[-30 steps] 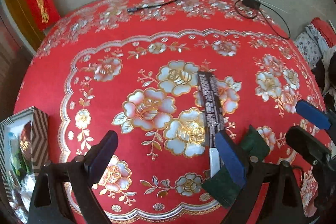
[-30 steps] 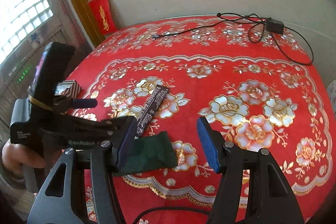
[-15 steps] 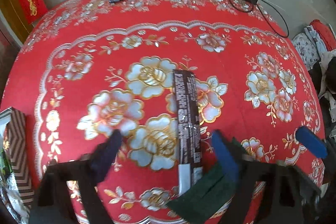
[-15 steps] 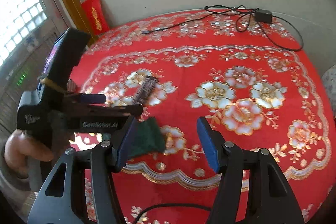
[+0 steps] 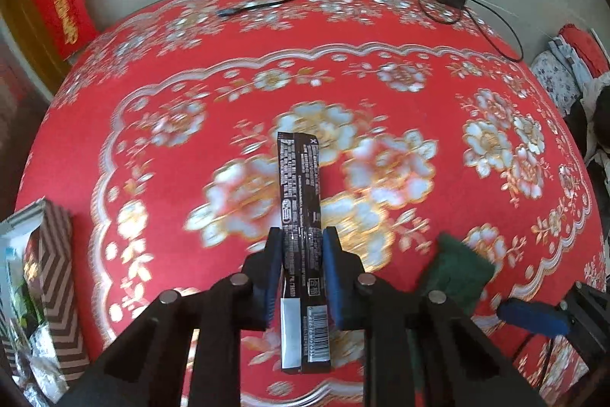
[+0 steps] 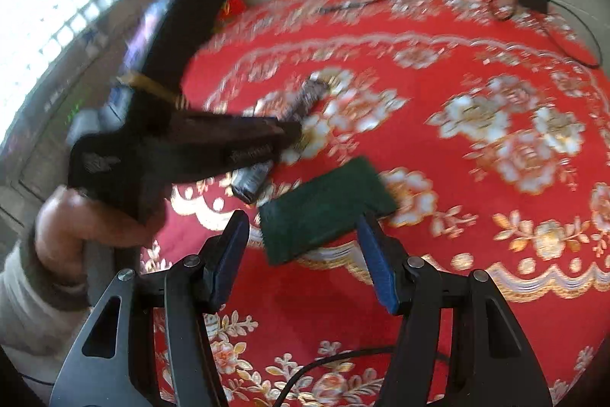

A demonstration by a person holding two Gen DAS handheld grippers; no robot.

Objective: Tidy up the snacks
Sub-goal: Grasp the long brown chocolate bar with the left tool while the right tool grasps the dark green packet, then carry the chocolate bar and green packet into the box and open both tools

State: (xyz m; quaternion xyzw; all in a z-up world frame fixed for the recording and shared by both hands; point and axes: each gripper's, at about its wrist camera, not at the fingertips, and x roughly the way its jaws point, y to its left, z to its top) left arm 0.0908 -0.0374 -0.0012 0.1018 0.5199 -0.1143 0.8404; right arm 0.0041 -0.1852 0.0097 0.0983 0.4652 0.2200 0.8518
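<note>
The left gripper (image 5: 302, 256), wide apart a second ago, has clamped onto the long black snack bar (image 5: 301, 216) lying on the red floral tablecloth (image 5: 381, 71), securing it for lifting. The right gripper (image 6: 301, 258) remains half-open and empty just short of the green packet (image 6: 324, 208), which lies untouched beside the bar.

A long black foil snack bar (image 5: 301, 216) lies at the middle of the round red flowered tablecloth (image 5: 381, 82), a flat dark green packet (image 5: 455, 271) to its right, a striped cardboard box (image 5: 57, 266) at the left edge.
</note>
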